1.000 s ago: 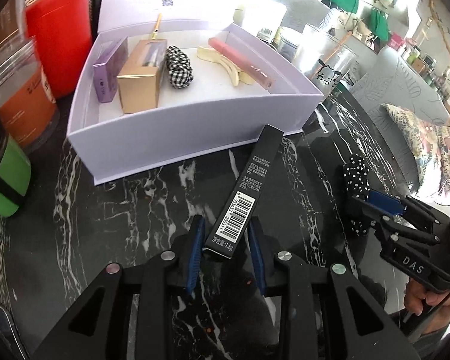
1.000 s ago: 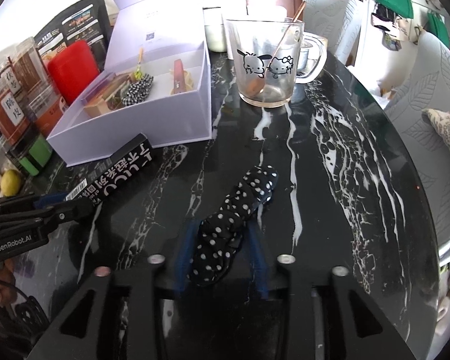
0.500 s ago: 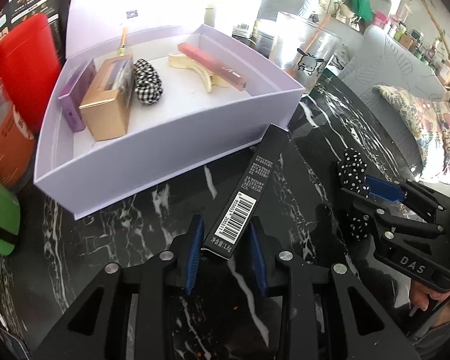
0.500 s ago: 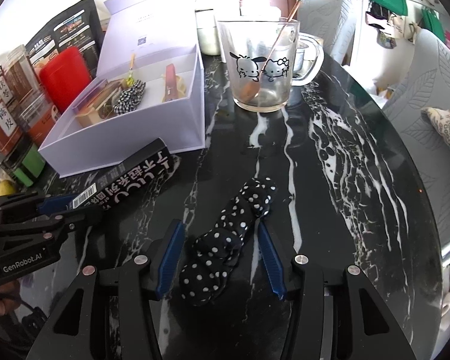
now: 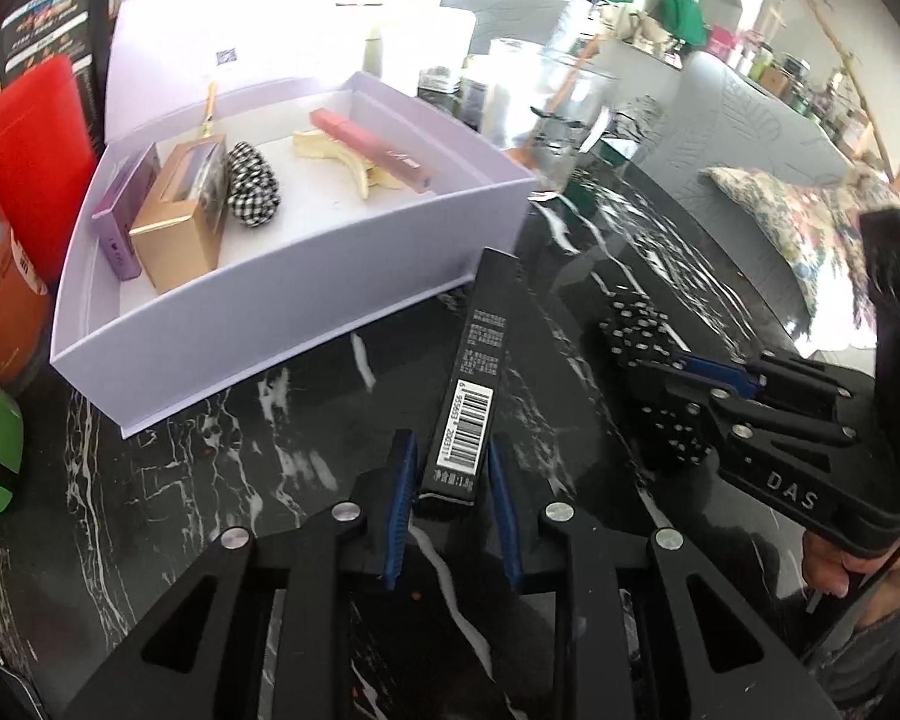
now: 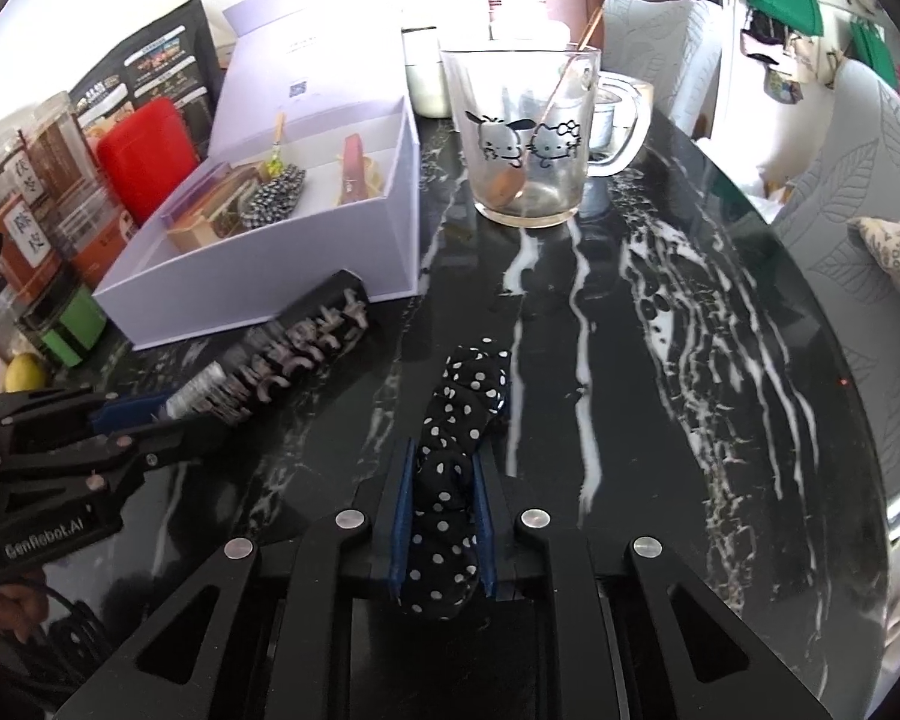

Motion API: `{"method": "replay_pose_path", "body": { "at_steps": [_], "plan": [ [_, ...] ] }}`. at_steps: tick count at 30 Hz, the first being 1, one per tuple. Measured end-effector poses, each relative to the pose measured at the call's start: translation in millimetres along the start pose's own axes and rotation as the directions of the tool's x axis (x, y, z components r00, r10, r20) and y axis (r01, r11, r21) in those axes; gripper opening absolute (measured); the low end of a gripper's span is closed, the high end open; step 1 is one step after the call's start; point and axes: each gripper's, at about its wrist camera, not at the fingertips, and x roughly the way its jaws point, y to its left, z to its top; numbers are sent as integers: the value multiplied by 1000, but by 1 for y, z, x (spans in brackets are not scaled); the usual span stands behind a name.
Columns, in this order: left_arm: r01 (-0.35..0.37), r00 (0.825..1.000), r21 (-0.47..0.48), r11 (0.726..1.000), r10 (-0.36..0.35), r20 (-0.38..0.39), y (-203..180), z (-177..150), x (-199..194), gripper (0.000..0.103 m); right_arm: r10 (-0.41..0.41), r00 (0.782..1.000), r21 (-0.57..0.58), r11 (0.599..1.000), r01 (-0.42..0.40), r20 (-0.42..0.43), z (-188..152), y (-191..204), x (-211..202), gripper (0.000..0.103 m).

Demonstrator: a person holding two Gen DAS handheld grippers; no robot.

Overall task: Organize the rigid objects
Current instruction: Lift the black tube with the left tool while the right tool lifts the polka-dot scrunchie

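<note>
The slim black carton (image 5: 471, 384), barcode face up, has its near end between the blue pads of the left gripper (image 5: 453, 489); its far end points toward the front wall of the lavender box (image 5: 282, 324), just short of it. The jaws have just been closing, and the pads now press the carton's two long sides, so it is gripped. In the right wrist view the same carton (image 6: 294, 354) shows blurred at the left, sticking out of the left gripper (image 6: 150, 414) toward the box (image 6: 282, 276).

The black polka-dot scrunchie (image 6: 450, 480) lies lengthwise between the pads of the right gripper (image 6: 441, 516). Those jaws have just been closing too and now squeeze the fabric from both sides; its far end spills past the fingertips onto the black marble table (image 6: 690, 360). From the left wrist view the scrunchie (image 5: 648, 330) appears at the right, caught in the right gripper (image 5: 699, 387).

Inside the open box lie a purple carton (image 5: 123, 222) against the left wall, a gold carton (image 5: 180, 234) beside it, a checked scrunchie (image 5: 252, 189), a cream hair clip (image 5: 342, 159) and a pink tube (image 5: 369, 147). A glass mug (image 6: 528, 138) printed with cartoons stands beyond, right of the box. A red canister (image 5: 27, 144) stands to the box's left.
</note>
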Motion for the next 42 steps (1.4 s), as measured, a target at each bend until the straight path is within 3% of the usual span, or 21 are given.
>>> {"method": "replay_pose_path", "body": {
  "at_steps": [4,9,14,26,42],
  "plan": [
    [5,1000,41,999,-6,2,-10,-2,-3,20,66,998,3,998,-66,6,-1,6,-4,18],
    [-23,1000,49,999,22,11,-11,1,1,20,51,999,-8,999,-51,14,-1,13,-7,18],
    [-6,998,-2,1000,6,-59,-5,8,18,20,36,999,13,999,-36,16,-3,6,-11,18],
    [-33,999,37,999,34,-28,-18,19,30,18,59,998,51,997,-59,12,-10,-6,-9,18],
    [-48,999,38,998,48,20,-22,7,-6,18,96,995,-8,995,-96,40,-14,16,-23,18]
  ]
}}
